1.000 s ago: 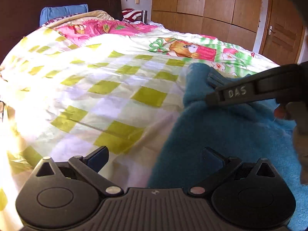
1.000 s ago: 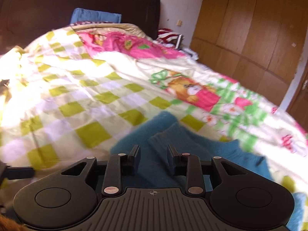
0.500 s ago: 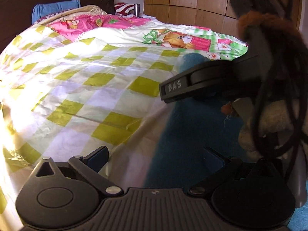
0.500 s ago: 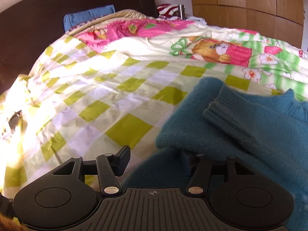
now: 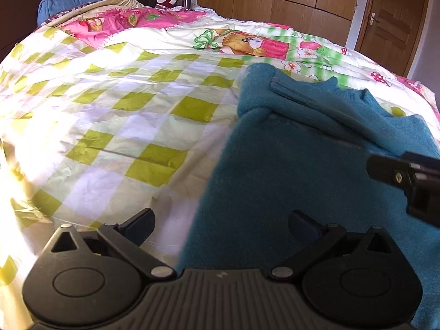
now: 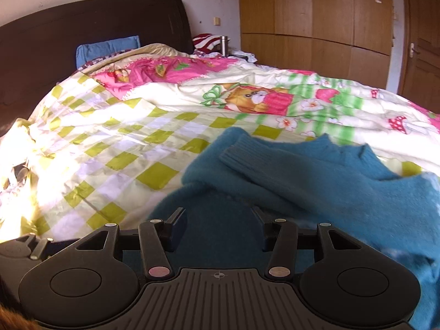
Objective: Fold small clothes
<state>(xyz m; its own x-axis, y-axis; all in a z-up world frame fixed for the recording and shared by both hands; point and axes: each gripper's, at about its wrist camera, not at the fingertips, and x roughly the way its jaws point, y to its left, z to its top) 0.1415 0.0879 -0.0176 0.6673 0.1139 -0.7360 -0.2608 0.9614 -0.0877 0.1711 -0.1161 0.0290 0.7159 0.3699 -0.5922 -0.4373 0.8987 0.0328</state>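
Observation:
A teal knit sweater (image 5: 316, 165) lies on the bed with one sleeve (image 5: 310, 99) folded across its body; it also shows in the right wrist view (image 6: 316, 187), sleeve cuff (image 6: 236, 154) to the left. My left gripper (image 5: 220, 222) is open and empty, low over the sweater's left edge. My right gripper (image 6: 217, 225) is open and empty over the sweater's lower part. Part of the right gripper (image 5: 409, 176) shows at the right edge of the left wrist view.
The bed carries a yellow-green checked cover (image 5: 123, 115) and a pink and green cartoon quilt (image 6: 247, 96). A dark headboard (image 6: 96, 27), a blue pillow (image 6: 107, 48), a metal flask (image 6: 224, 44), wooden wardrobes (image 6: 316, 22) and a door (image 5: 390, 24) stand behind.
My right gripper has opened wider and pulled back from across the left wrist view to its right edge. The sleeve now lies folded over the sweater's body.

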